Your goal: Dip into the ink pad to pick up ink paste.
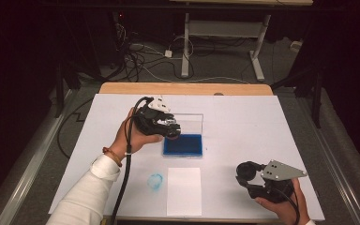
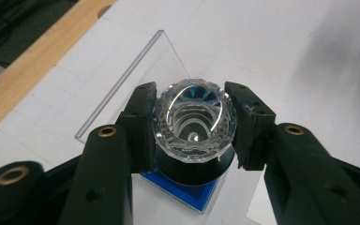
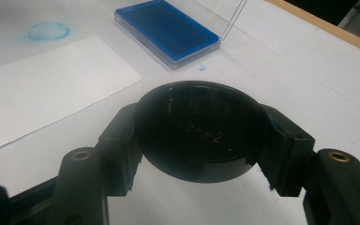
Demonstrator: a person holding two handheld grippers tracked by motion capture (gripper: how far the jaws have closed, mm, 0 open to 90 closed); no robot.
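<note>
The left gripper (image 2: 192, 124) has its fingers clamped on a faceted clear stamp (image 2: 194, 122), held just above the blue ink pad (image 1: 183, 144) in its open clear case. Near the worktop's (image 1: 243, 117) front edge, the right gripper (image 3: 201, 136) grips a round black lid (image 3: 201, 129), beside a white paper sheet (image 1: 183, 190).

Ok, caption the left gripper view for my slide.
Left gripper fingers clamp a faceted clear stamp above the blue ink pad.

We see bright overhead light on the white table sheet (image 1: 243, 117) | dark far surroundings | glare on the faceted clear glass knob (image 2: 194, 123) | soft shadows | high view slightly soft.
</note>
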